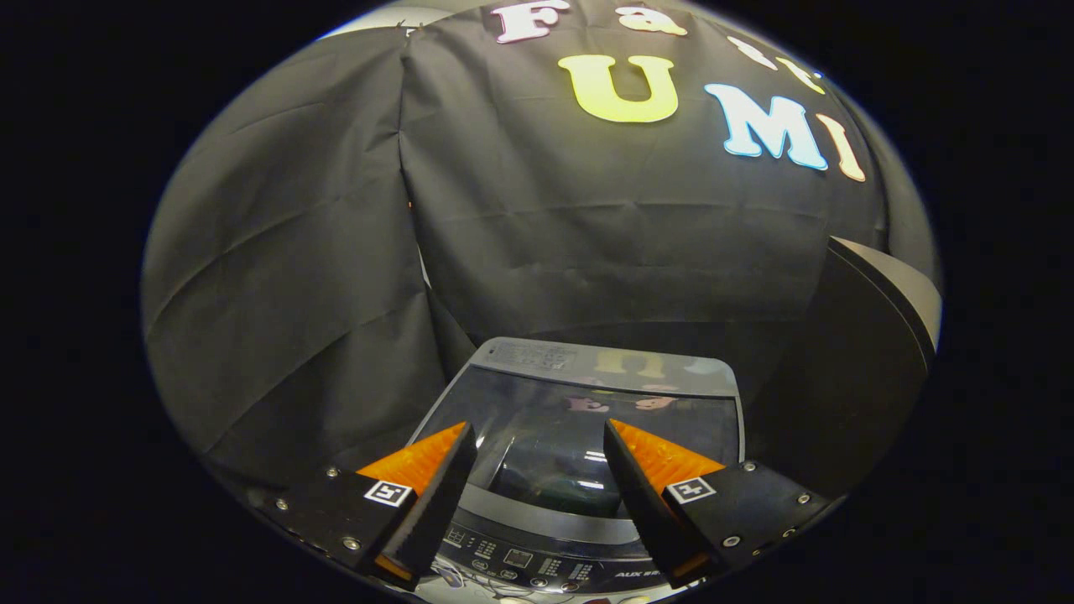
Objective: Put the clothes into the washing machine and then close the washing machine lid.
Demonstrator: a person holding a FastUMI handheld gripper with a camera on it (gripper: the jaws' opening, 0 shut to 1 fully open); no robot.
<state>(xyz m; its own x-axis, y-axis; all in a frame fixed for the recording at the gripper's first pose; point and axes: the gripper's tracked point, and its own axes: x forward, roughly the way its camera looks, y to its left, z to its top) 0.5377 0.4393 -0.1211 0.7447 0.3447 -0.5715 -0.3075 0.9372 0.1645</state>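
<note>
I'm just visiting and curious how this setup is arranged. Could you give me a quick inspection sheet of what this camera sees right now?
Surface: the washing machine's top, seen from above.
Job's things: the glass lid lies shut and reflects the booth; something dark shows dimly through it, cannot tell what. Control panel lies nearest the fingers.
Clutter: nothing seen.
Grippers: the gripper hovers over the lid, fingers apart, holding nothing.
Cables: nothing seen.
Surroundings: black cloth wall behind the machine; a dark curved panel stands to its right.
</note>
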